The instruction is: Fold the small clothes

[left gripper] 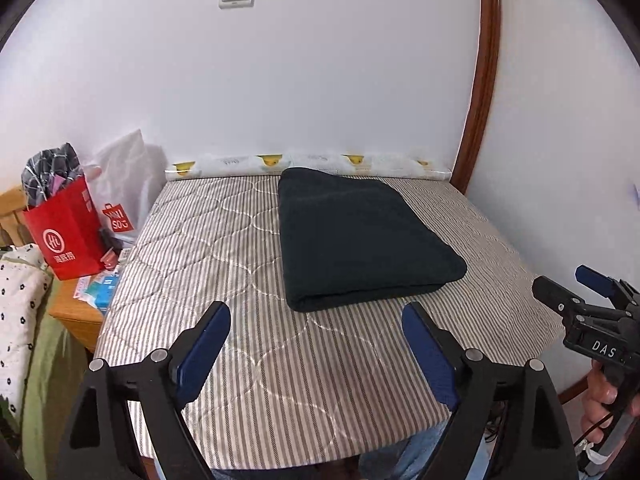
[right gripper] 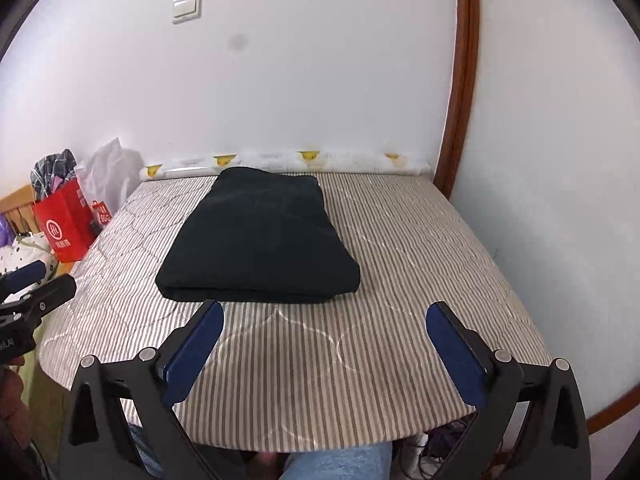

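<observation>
The dark, near-black folded cloth, a thick soft rectangle [left gripper: 360,236], lies flat on the striped grey-and-white quilted mattress [left gripper: 280,360] of the bed, ahead of both tools and apart from them. Its long axis runs away from the hand-held grippers toward the white wall, with the layered short edge facing them. The left hand-held gripper [left gripper: 316,356] is released, jaws spread wide with nothing between them; the cloth sits ahead of it and slightly to its right. The right hand-held gripper [right gripper: 324,356] is likewise released and empty, the cloth ahead and a little to its left. The near edge looks slightly closer to the right one, just beyond its left fingertip. The fold looks finished, and I judge any next grasp would start at that near edge.
</observation>
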A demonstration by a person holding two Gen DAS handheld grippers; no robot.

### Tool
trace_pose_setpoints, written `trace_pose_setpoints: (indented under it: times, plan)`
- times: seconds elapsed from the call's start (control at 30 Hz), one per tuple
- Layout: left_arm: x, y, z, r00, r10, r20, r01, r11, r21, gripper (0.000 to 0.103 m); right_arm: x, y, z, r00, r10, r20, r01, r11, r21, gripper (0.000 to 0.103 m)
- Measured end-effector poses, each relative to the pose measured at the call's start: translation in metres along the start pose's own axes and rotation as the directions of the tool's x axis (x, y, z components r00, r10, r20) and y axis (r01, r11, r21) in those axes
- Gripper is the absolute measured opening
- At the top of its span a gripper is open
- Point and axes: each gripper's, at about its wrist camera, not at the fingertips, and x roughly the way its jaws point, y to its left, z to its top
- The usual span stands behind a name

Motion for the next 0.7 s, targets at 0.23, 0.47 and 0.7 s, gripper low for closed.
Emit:
trace_pose_setpoints:
  times: [0.23, 0.47, 0.7]
  plan:
    - [-0.01, -0.008, 0.001, 1.0, 0.015, 0.01, -0.015, 1.0, 0.023, 0.087, -0.011, -0.01, -0.007, 1.0, -0.021, -0.016, 0.021, 0.999, 0.029, 0.1]
    - [-0.017, -0.017, 0.001, 1.0, 0.016, 0.026, -0.016, 0.999, 0.029, 0.088, -0.021, -0.028, -0.01, 0.999, -0.031, -0.012, 0.032, 0.998, 0.063, 0.1]
    - [-0.018, -0.023, 0.0, 1.0, 0.014, 0.023, -0.015, 0.999, 0.036, 0.088, -0.029, -0.037, -0.01, 0.999, -0.034, -0.003, 0.035, 0.996, 0.079, 0.1]
